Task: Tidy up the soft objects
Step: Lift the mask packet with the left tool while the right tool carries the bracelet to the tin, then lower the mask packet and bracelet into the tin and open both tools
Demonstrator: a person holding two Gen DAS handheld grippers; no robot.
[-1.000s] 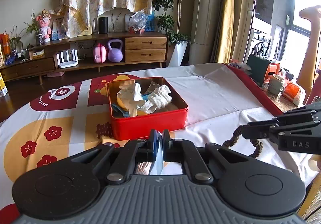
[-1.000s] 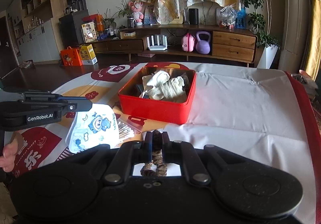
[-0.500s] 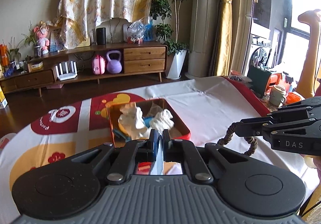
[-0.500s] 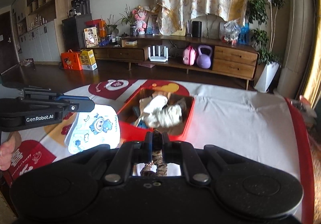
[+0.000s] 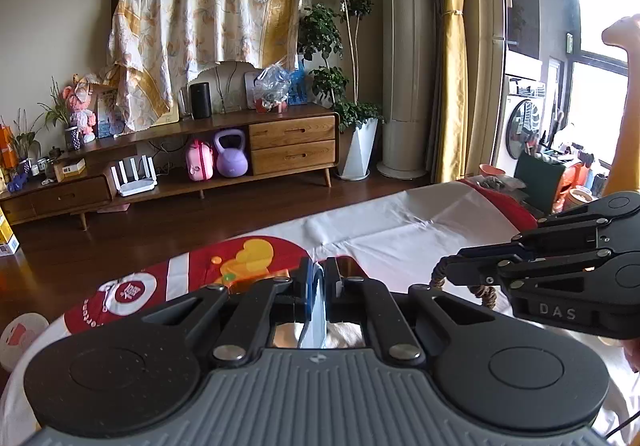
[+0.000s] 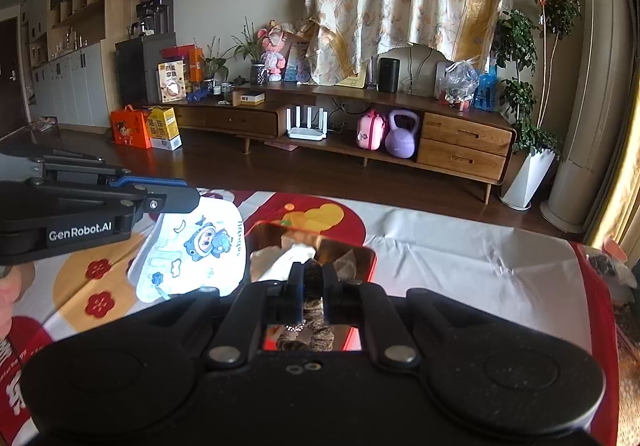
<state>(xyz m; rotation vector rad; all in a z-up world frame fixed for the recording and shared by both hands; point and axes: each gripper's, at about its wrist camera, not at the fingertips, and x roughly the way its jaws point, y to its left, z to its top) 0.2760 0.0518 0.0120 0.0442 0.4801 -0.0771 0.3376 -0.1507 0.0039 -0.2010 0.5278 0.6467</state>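
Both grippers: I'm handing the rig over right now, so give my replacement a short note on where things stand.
Left gripper: shut on a white cartoon-print packet, held above the tablecloth.
Right gripper: shut on a brown braided hair tie.
Red tin: on the table just ahead, open, already holding pale cloth items.
Done: both pieces picked up.
Left: carry each over the tin and release inside. Whether other loose items remain is out of view.

A table (image 6: 460,258) is wearing a white, red and yellow cloth (image 6: 420,246); a red tin (image 6: 370,260) is sitting on the cloth's middle.
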